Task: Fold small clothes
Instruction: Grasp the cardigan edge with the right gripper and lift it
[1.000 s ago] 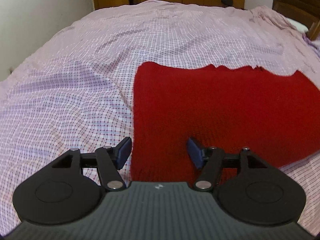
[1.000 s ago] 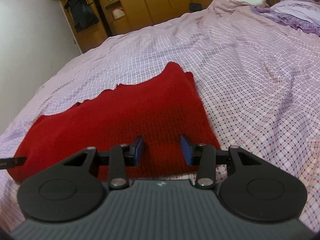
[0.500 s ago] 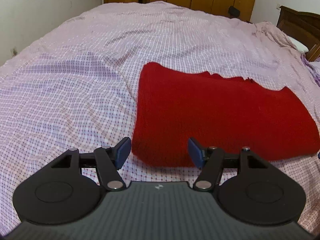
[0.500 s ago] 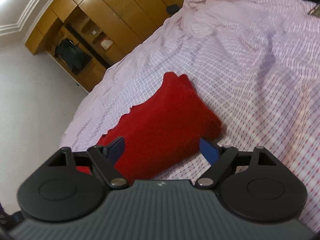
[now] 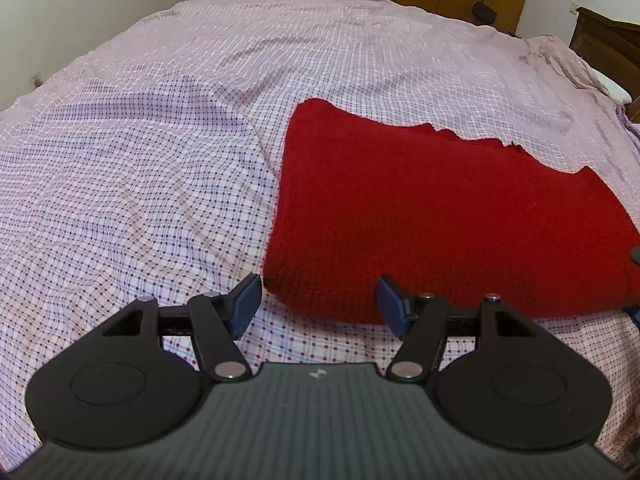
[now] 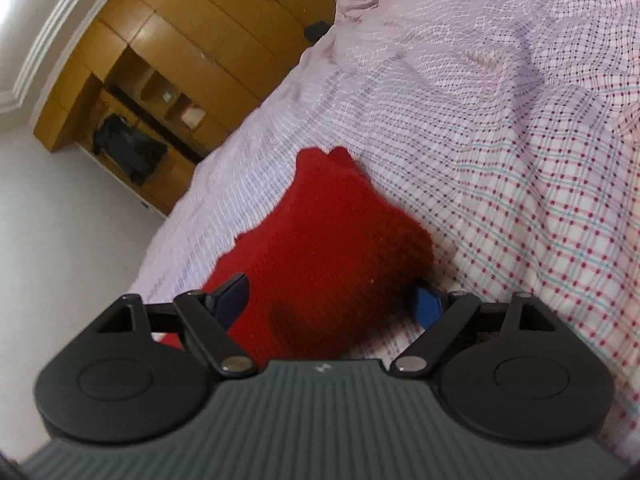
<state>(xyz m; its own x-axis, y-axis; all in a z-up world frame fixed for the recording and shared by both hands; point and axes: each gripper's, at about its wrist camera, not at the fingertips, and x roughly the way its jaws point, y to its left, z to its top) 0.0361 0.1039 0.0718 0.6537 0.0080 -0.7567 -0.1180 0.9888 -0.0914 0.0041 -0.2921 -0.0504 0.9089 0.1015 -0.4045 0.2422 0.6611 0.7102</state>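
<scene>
A red knit garment (image 5: 432, 216) lies folded into a rectangle on the checked bed sheet (image 5: 140, 184). My left gripper (image 5: 318, 304) is open and empty, just in front of the garment's near left corner. In the right wrist view the same garment (image 6: 328, 248) runs between the open jaws of my right gripper (image 6: 332, 304), tilted at its right end. One blue fingertip (image 6: 428, 306) sits low beside the garment's right edge, the other (image 6: 234, 298) over the cloth. The jaws are wide apart and grip nothing.
The pink checked sheet (image 6: 520, 140) covers the whole bed. Wooden wardrobes (image 6: 180, 60) stand behind the bed, a dark headboard (image 5: 608, 52) and pillow at the far right, and a white wall (image 5: 60, 8) on the left.
My left gripper has drawn back from the garment, which lay between its fingers before. My right gripper has opened wide, tilted and closed in on the garment's right end.
</scene>
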